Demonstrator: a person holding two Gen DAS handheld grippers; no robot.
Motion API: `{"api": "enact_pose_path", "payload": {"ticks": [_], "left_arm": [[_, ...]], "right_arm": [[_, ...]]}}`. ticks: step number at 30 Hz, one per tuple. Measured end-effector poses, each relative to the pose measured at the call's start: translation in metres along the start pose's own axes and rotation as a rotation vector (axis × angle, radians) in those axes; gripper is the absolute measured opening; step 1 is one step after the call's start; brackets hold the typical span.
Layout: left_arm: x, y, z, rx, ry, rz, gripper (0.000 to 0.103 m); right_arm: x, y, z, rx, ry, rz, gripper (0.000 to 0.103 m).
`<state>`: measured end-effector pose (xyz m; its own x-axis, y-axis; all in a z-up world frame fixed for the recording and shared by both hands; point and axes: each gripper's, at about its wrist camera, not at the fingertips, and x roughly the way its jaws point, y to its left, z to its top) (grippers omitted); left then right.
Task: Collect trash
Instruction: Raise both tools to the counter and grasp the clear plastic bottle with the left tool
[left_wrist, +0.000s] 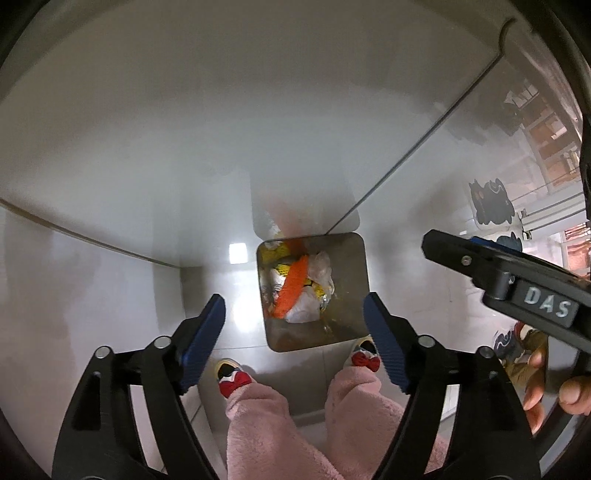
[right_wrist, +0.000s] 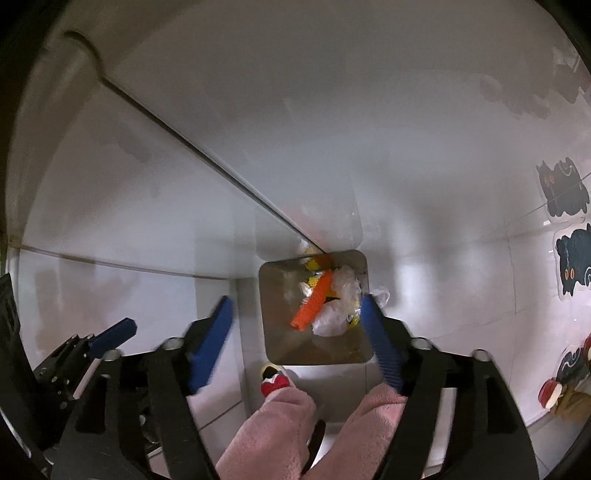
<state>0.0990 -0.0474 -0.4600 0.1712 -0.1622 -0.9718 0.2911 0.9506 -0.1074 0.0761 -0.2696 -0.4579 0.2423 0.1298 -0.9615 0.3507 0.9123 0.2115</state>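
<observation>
You hold both tools above a square metal trash bin (left_wrist: 314, 291) that stands on the floor in a corner of white walls, just in front of your feet in red-and-white slippers (left_wrist: 236, 380). Your left tool (left_wrist: 295, 332) is spread wide and carries nothing; its blue fingers (left_wrist: 207, 325) frame the mouth of the bin, so it looks down straight into it. Your right tool (right_wrist: 295, 332) is released too and empty, with one blue finger (right_wrist: 376, 332) over the right rim of the bin. The trash already lies inside: an orange mesh sleeve (right_wrist: 312, 308) on top, crumpled white plastic (right_wrist: 338, 306) beside it, and some yellow netting (left_wrist: 273, 253) under them. I judge that both tools stand open over the bin because the pieces are let go there, so this part of the collecting seems done. On the floor to the right lie dark cat-shaped mats (right_wrist: 565, 192), well apart from the bin.
</observation>
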Motion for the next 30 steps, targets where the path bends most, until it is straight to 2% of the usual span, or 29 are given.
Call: {"api": "enact_pose_path", "payload": {"ticks": [2, 5, 7, 14, 21, 26, 30], "left_arm": [[-0.011, 0.003, -0.001, -0.007, -0.013, 0.007, 0.080], [-0.031, 0.008, 0.000, -0.016, -0.042, 0.016, 0.086], [-0.049, 0.010, 0.001, -0.020, -0.071, 0.019, 0.088], [-0.121, 0.016, 0.016, -0.012, -0.200, 0.034, 0.089], [-0.190, 0.021, 0.038, -0.003, -0.322, 0.077, 0.089], [-0.223, 0.022, 0.058, 0.001, -0.379, 0.071, 0.089], [-0.246, 0.020, 0.079, 0.011, -0.427, 0.066, 0.089]], "right_arm": [[-0.010, 0.003, -0.002, 0.002, -0.020, 0.002, 0.086], [-0.030, 0.008, -0.004, 0.013, -0.050, 0.008, 0.090], [-0.043, 0.011, -0.002, 0.010, -0.064, 0.012, 0.096], [-0.113, 0.033, 0.010, -0.061, -0.176, 0.068, 0.097], [-0.198, 0.061, 0.031, -0.174, -0.362, 0.090, 0.099], [-0.229, 0.063, 0.057, -0.191, -0.443, 0.093, 0.099], [-0.240, 0.055, 0.087, -0.171, -0.473, 0.081, 0.099]]}}
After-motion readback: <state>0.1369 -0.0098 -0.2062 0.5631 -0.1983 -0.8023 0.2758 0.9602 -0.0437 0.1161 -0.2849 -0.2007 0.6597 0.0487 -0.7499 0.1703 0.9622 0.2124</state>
